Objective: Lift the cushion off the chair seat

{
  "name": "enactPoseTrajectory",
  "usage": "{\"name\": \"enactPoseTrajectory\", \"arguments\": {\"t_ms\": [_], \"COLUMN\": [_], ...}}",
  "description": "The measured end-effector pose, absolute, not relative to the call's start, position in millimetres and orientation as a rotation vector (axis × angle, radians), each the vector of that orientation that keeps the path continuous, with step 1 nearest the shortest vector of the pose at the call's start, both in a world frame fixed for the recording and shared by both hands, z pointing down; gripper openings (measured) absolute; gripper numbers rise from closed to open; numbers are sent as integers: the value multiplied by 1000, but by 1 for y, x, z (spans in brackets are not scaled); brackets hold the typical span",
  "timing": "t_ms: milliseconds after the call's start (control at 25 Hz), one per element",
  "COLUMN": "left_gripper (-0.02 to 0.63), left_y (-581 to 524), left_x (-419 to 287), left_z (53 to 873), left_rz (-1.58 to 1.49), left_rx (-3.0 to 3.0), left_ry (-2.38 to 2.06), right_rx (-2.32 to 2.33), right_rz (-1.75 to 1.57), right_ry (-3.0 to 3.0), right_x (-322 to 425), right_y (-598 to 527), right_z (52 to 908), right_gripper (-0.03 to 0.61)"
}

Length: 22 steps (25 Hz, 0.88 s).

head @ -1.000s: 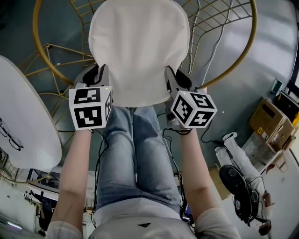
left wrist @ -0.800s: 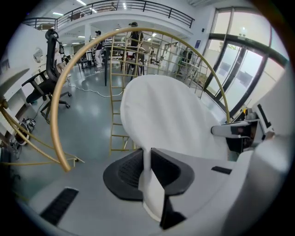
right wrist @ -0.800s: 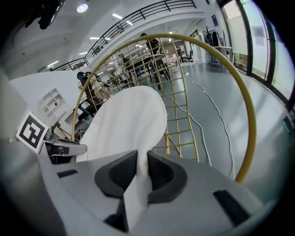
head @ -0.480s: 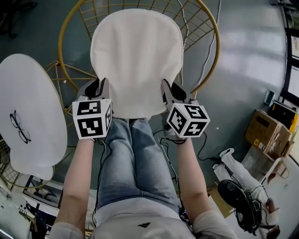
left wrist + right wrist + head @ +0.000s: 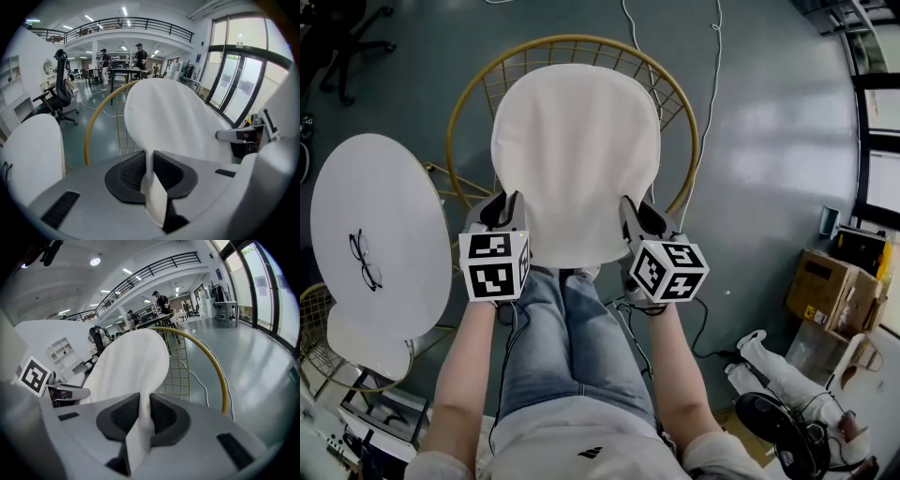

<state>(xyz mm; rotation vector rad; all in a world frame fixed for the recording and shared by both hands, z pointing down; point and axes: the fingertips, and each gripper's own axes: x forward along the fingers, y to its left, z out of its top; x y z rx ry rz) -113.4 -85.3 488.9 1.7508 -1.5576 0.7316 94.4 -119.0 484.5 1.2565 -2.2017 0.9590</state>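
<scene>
A flat white cushion hangs above the round gold wire chair, held by its two near corners. My left gripper is shut on the near left corner, and the white edge of the cushion is pinched between its dark pads. My right gripper is shut on the near right corner, with the cushion squeezed between its pads. In both gripper views the cushion stretches away from the jaws with the chair's gold rim behind it.
A round white table with a pair of glasses stands to the left. A second gold wire chair with a white cushion is at the lower left. Cables run over the grey floor; cardboard boxes are at the right.
Both grippers have risen with the cushion held between them, and the chair and floor now look smaller and farther below. The grip on both corners is unchanged.
</scene>
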Motion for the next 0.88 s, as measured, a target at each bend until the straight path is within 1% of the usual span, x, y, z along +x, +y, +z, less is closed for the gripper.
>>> {"name": "enactPoseTrajectory", "arguments": {"t_ms": [880], "left_gripper": [60], "left_y": [-126], "left_x": [-91], "left_z": [340], "left_rz": [608], "left_rx": [1905], "left_ry": [-1706], "right_rx": [1348], "right_rz": [782], "right_ry": [-2404], "right_x": [117], "right_y": [-158], "right_z": [334], "right_gripper": [71]}}
